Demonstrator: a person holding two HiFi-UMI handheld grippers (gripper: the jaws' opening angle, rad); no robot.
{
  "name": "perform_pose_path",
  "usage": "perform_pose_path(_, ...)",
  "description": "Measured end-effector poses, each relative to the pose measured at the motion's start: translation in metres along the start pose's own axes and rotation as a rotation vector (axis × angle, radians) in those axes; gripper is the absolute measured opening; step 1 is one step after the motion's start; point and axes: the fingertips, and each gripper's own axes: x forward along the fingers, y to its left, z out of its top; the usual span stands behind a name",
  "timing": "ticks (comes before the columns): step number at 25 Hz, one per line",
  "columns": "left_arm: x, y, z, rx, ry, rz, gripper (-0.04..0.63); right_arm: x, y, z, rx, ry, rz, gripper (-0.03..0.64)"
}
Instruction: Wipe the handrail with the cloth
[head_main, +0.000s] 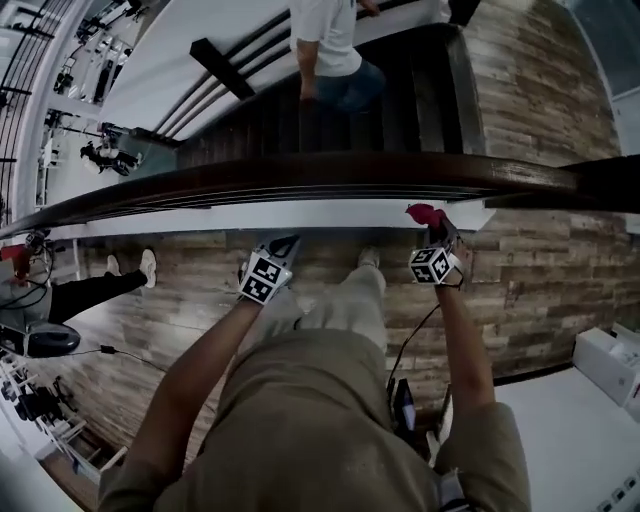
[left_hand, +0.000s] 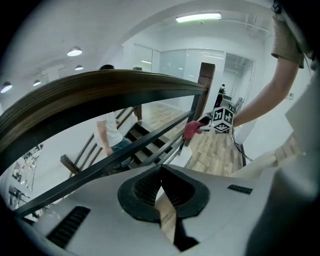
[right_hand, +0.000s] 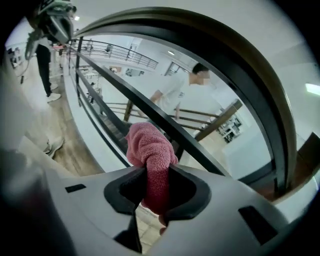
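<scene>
1. The right gripper (right_hand: 156, 184) is pinching the cloth (right_hand: 149, 147) by a narrow fold, near the handrail (head_main: 300, 178) but apart from it. Rubbing could be tugging it loose over the stairs.
2. The left gripper (left_hand: 161, 186) is hovering with its jaws pressed together on nothing.
3. Both ends of the handrail are running out of frame.

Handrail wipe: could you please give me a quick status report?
Right gripper shut on cloth; left gripper shut, empty. Cloth below handrail, not on it. Person on stairs beyond; nothing blocking.
</scene>
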Motion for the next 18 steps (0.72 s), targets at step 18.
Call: perform_pose_path(18, -0.251, 0.346, -0.288, -0.299, -0.106, 0.312, 0.017, -0.04, 0.513, 0.517, -0.328, -0.385, 0.38, 0.109)
